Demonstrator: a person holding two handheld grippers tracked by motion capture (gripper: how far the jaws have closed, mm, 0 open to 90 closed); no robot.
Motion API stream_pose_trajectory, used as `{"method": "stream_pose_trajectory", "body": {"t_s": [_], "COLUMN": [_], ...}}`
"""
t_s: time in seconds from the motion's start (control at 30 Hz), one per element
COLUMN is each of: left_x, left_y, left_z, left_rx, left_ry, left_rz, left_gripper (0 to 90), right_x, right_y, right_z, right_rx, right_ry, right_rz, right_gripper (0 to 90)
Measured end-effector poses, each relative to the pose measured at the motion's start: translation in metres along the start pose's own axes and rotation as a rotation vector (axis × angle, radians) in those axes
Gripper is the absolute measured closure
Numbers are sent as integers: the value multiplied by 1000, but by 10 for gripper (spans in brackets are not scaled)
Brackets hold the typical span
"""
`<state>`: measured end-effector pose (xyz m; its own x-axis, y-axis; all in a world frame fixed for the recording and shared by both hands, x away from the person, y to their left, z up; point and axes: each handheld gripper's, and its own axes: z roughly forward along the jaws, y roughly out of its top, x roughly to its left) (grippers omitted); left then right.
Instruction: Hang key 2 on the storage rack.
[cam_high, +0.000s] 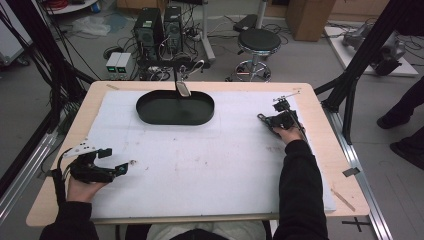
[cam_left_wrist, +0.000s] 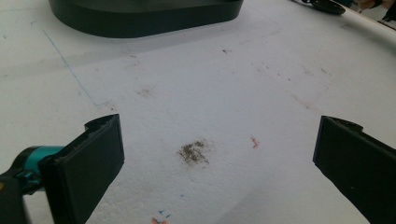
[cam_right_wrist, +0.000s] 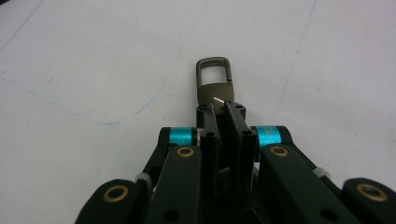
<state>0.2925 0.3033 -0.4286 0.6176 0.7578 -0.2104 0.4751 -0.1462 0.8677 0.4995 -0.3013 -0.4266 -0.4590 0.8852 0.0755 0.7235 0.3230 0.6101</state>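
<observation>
A small bronze metal clasp (cam_right_wrist: 214, 81) with a rectangular loop sticks out from the tips of my right gripper (cam_right_wrist: 222, 109), which is shut on its flat end just above the white mat. From the high view this right gripper (cam_high: 274, 119) sits at the mat's right side, with the clasp (cam_high: 261, 117) pointing left. My left gripper (cam_high: 121, 168) rests at the near left of the mat, and its jaws stand wide apart. In the left gripper view nothing but stained mat lies between the left gripper's (cam_left_wrist: 219, 158) two black pads.
A black oval tray (cam_high: 150, 114) lies at the far middle of the white foam mat (cam_high: 200, 160), with a small metal piece (cam_high: 182, 89) at its far rim. The tray's wall (cam_left_wrist: 140, 21) faces the left gripper. Beyond the wooden table stand a stool (cam_high: 257, 42) and computers.
</observation>
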Motion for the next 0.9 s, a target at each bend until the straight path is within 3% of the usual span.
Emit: {"method": "stream_pose_trajectory", "body": {"t_s": [0.3,0.57,0.9], "left_x": [0,1,1], "left_y": [0,1,1], "left_z": [0,0,0], "left_rx": [-1,-9,-12], "left_ry": [-1,-3,-2], "left_rz": [2,3,-1], "left_gripper": [23,23,24], "right_x": [5,24,30], "right_y": [6,28,39], "right_z": [-17,-43,-60], "right_rx": [-64,-139,-191], "right_ry": [30,58,91], "right_rz": [10,-56,-60], "right_gripper": [851,851,850]}}
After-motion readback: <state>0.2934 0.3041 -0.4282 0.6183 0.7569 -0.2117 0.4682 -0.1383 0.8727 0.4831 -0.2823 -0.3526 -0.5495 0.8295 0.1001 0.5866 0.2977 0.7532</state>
